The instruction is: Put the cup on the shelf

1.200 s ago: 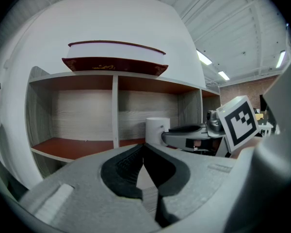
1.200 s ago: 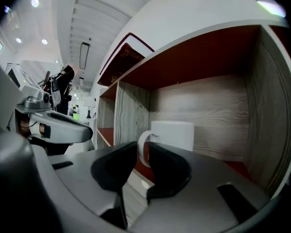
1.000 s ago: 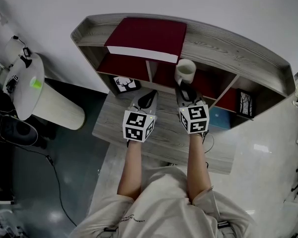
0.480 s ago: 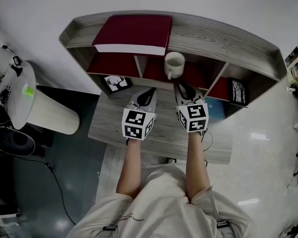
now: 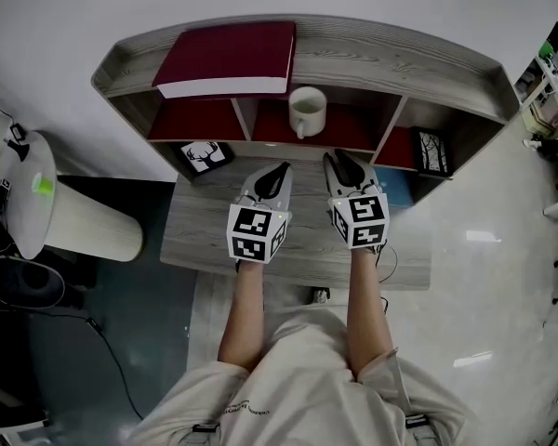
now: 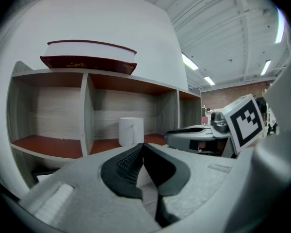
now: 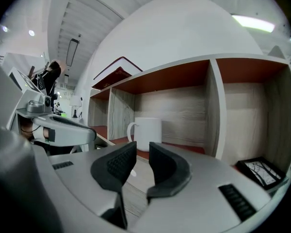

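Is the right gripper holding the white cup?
No, the white ceramic cup stands in the middle compartment of the grey wooden shelf, apart from the right gripper, whose fingers hold nothing.

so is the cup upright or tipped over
Upright: the cup stands on its base in the middle compartment of the shelf, open mouth up, handle to one side.

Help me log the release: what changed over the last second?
The right gripper, which touched the white ceramic mug a second ago, has let it go and drawn back, jaws slightly apart and empty. The mug stands alone in the middle compartment of the grey wooden shelf. Unchanged: the left gripper, shut over the grey desk, and the dark red book on the shelf's top.
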A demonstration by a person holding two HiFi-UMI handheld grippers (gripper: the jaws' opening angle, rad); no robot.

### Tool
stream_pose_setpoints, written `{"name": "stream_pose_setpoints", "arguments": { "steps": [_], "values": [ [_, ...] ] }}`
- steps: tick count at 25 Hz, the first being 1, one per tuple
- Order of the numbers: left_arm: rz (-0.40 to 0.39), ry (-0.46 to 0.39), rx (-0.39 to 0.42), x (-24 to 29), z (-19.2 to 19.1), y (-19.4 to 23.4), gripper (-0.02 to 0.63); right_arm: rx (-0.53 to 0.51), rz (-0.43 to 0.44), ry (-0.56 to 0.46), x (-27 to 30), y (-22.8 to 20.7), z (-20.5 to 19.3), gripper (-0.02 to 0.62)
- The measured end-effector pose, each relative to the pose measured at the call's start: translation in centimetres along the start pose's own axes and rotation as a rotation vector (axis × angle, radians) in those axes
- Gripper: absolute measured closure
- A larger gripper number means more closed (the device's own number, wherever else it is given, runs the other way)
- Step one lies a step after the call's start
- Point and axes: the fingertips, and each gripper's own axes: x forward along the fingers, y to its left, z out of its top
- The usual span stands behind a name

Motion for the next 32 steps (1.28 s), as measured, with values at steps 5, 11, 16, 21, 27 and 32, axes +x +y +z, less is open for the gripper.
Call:
{"name": "stream_pose_setpoints", "arguments": {
  "steps": [5,11,16,21,27,32],
  "values": [
    [0.016,-0.022,0.001,-1.2,0.6,0.0,0.595,0.007,-0.022,0.003,-1.3,0.2,-0.4,0.505],
    [0.018,-0.028,-0.005,-2.8,0.1,-0.3,0.596,0.01,-0.037,0.0,-2.6,1.3,-0.7,0.508],
    [0.002,-0.024,0.001,-4.1,-0.1,-0.7,0.595,0.009,-0.062,-0.001,-3.7,2.2,-0.9,0.511],
    [0.002,-0.028,-0.007,-5.5,-0.4,-0.7,0.595,0.009,-0.081,-0.003,-5.1,2.9,-1.1,0.525],
    [-0.013,-0.025,-0.022,-6.6,-1.2,-1.5,0.595,0.021,-0.1,0.004,-7.0,3.8,-2.1,0.554],
    [-0.031,-0.016,-0.032,-7.7,-1.7,-2.5,0.595,0.04,-0.112,0.008,-8.8,4.5,-2.6,0.575]
  ]
}}
